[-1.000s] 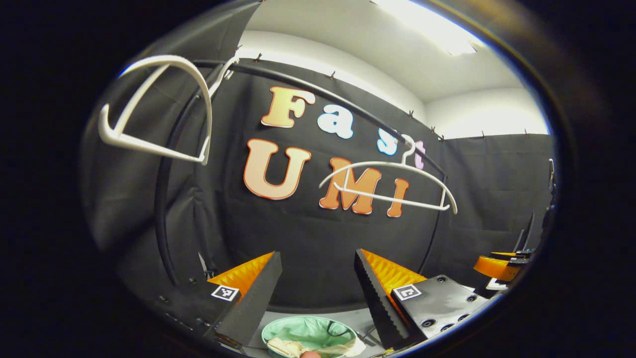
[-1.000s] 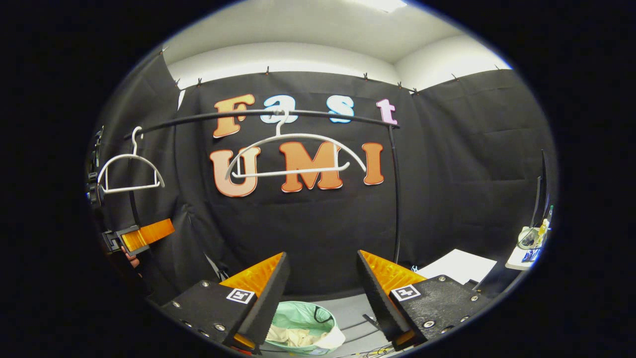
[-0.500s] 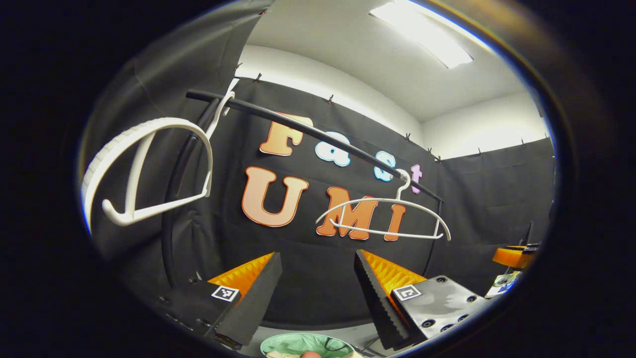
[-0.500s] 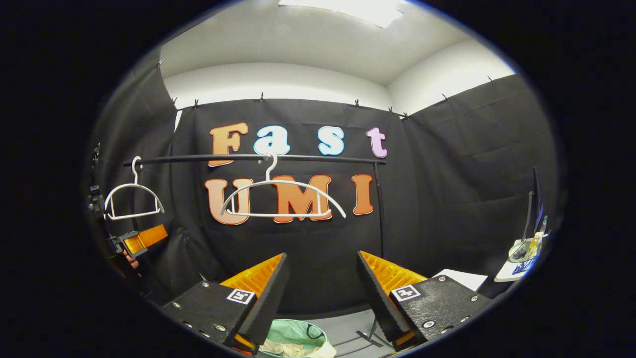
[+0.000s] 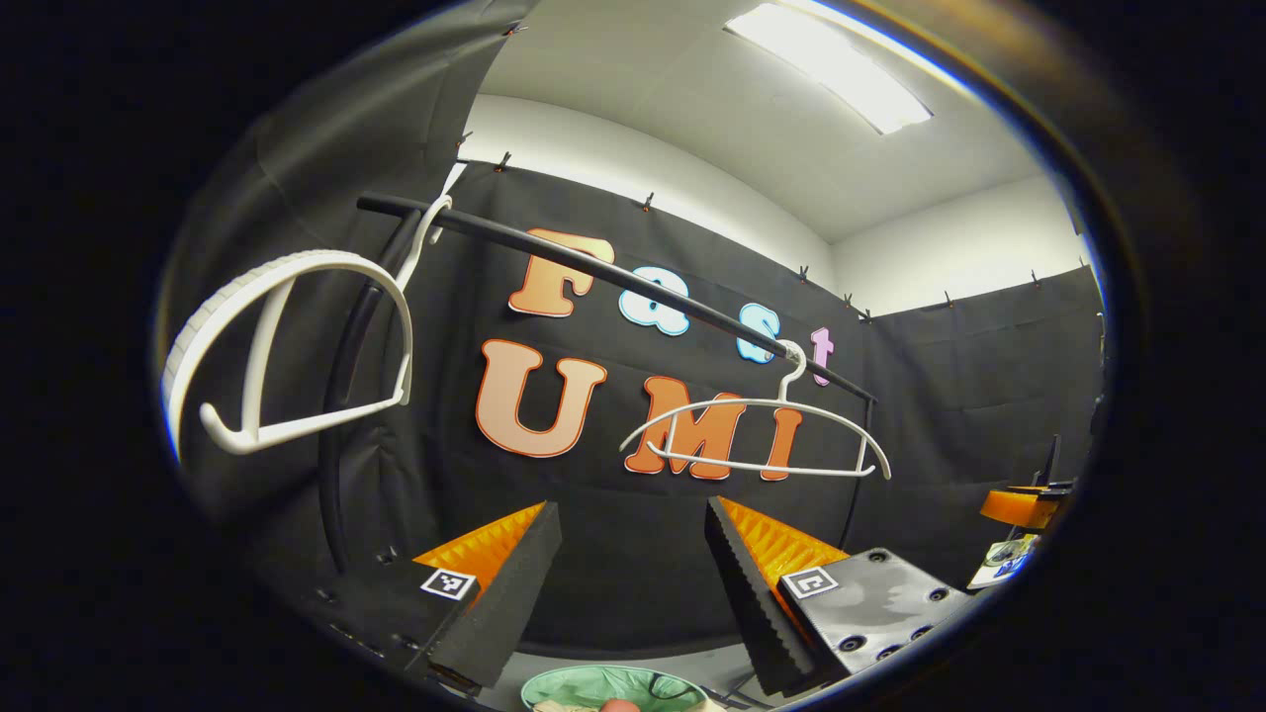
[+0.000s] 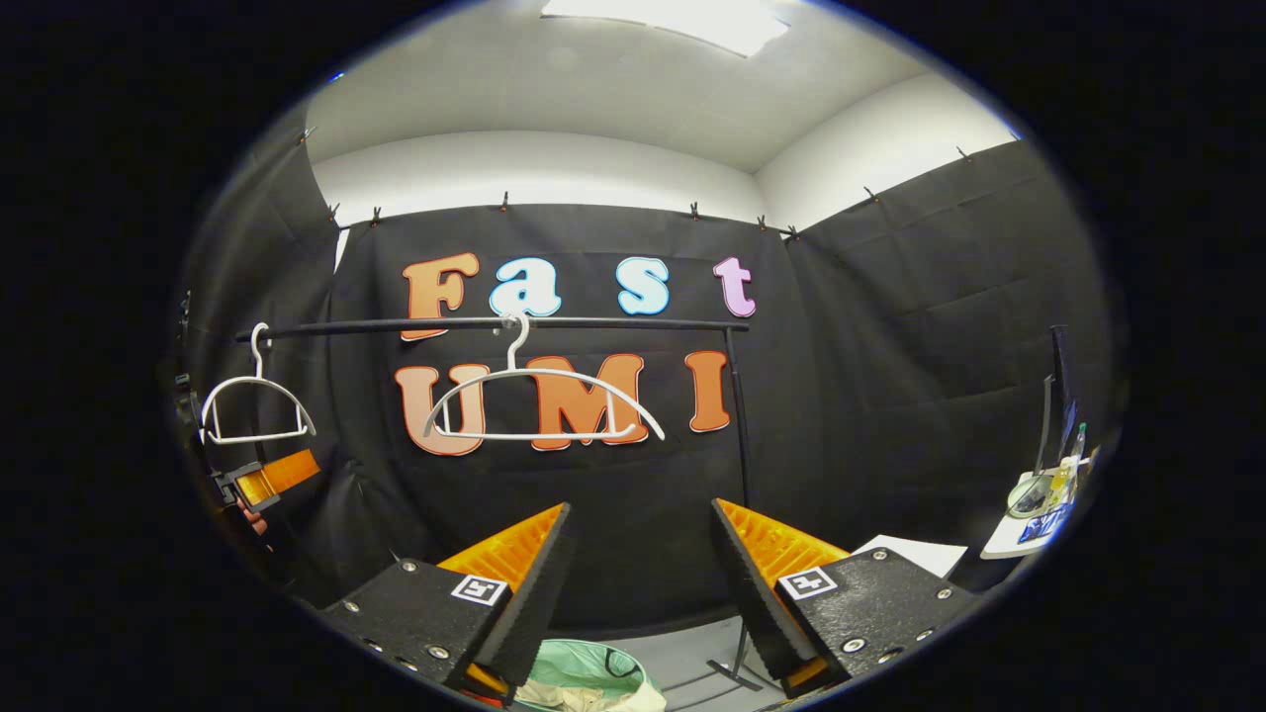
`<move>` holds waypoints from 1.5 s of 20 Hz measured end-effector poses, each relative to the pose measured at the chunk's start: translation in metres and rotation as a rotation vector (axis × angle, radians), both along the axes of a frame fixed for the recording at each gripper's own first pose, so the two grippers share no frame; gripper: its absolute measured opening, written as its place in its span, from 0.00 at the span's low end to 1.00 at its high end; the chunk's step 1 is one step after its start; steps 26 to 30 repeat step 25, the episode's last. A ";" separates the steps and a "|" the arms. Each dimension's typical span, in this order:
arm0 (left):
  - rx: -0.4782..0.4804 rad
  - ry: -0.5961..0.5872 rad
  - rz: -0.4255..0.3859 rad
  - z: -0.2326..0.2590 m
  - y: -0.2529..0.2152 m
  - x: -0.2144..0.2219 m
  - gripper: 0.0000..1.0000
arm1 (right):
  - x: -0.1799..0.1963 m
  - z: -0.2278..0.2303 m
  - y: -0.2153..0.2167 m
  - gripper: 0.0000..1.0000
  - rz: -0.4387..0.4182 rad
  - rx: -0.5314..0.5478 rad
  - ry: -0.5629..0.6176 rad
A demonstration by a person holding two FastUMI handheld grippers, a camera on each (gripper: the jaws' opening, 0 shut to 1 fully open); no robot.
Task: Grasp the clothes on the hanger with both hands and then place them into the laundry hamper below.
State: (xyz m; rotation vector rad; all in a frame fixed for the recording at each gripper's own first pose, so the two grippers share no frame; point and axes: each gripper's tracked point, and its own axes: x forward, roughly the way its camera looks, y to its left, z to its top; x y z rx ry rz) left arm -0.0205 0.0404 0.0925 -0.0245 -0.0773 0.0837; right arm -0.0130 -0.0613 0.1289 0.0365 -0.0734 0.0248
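Looks pretty much done: both white plastic hangers [image 6: 539, 400] on the black rail [image 6: 593, 322] are bare, and the cream clothes [image 6: 584, 695] sit in the mint-green-lined laundry hamper [image 6: 579, 667] on the floor below. Left tongs [image 5: 633, 583] and right tongs [image 6: 638, 583] are both spread wide with nothing in them, held up and pointing at the back wall.
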 end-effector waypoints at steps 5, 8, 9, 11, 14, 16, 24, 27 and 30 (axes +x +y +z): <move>-0.009 0.009 -0.006 -0.005 -0.004 -0.001 0.97 | -0.001 -0.005 -0.005 0.84 -0.007 0.022 0.004; -0.001 0.024 0.000 -0.011 -0.003 -0.002 0.96 | -0.002 -0.007 -0.006 0.84 -0.010 0.018 0.005; -0.002 0.029 0.000 -0.012 -0.003 -0.001 0.96 | -0.003 -0.007 -0.006 0.84 -0.008 0.019 0.004; -0.004 0.033 0.004 -0.012 -0.002 -0.002 0.96 | -0.004 -0.007 -0.003 0.84 -0.004 0.022 0.004; -0.004 0.037 0.011 -0.012 0.003 -0.005 0.97 | -0.006 -0.009 -0.001 0.84 0.001 0.021 0.006; 0.001 0.038 0.010 -0.012 0.003 -0.010 0.97 | -0.007 -0.007 0.004 0.84 0.009 0.030 0.007; 0.002 0.051 0.019 -0.019 0.007 -0.020 1.00 | -0.001 -0.030 0.008 0.84 0.037 0.032 0.003; 0.005 0.051 0.020 -0.018 0.008 -0.020 0.97 | -0.001 -0.034 0.009 0.84 0.041 0.033 0.005; 0.005 0.051 0.020 -0.018 0.008 -0.020 0.97 | -0.001 -0.034 0.009 0.84 0.041 0.033 0.005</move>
